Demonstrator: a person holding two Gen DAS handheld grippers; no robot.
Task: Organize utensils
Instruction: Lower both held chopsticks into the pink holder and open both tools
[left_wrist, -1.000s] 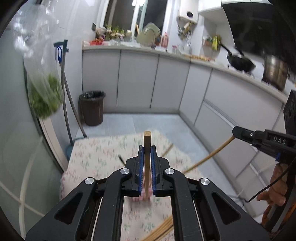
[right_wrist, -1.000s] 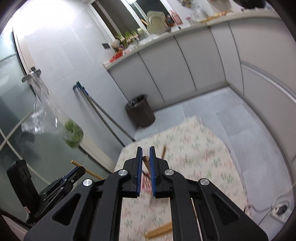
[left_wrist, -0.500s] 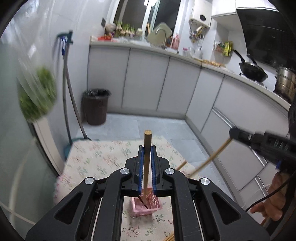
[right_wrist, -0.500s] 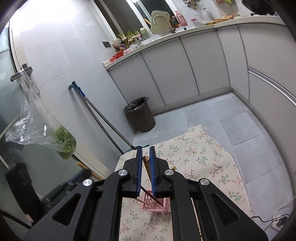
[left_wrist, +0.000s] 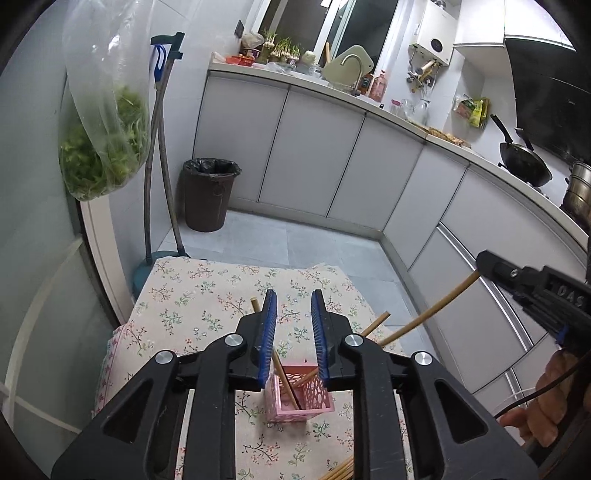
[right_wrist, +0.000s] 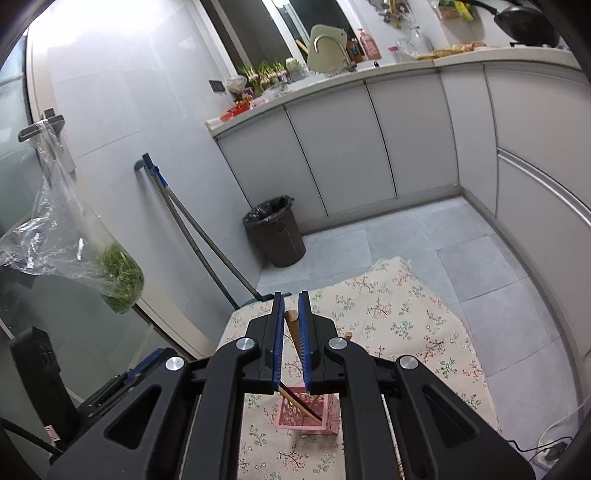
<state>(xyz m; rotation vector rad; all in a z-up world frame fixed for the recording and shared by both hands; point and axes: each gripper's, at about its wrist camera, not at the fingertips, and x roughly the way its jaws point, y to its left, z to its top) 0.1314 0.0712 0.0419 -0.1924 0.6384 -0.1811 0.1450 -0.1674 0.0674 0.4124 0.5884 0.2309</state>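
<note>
A pink perforated basket (left_wrist: 301, 397) stands on the floral tablecloth (left_wrist: 207, 295) and holds chopsticks (left_wrist: 286, 384) leaning in it. My left gripper (left_wrist: 293, 334) is open and empty just above the basket. My right gripper (right_wrist: 291, 338) is shut on a wooden chopstick (right_wrist: 293, 330), held above the basket (right_wrist: 308, 415). In the left wrist view that chopstick (left_wrist: 428, 314) slants down from the right gripper body (left_wrist: 532, 288) toward the basket.
More chopsticks (left_wrist: 338, 472) lie on the cloth at the near edge. A bag of greens (left_wrist: 103, 122) hangs at the left. A bin (left_wrist: 208, 199), a mop (left_wrist: 162, 147) and grey cabinets (left_wrist: 314, 155) stand beyond the table.
My left gripper has opened and let go of its chopstick, which now leans in the pink basket. My right gripper still holds its chopstick and has shifted slightly over the basket.
</note>
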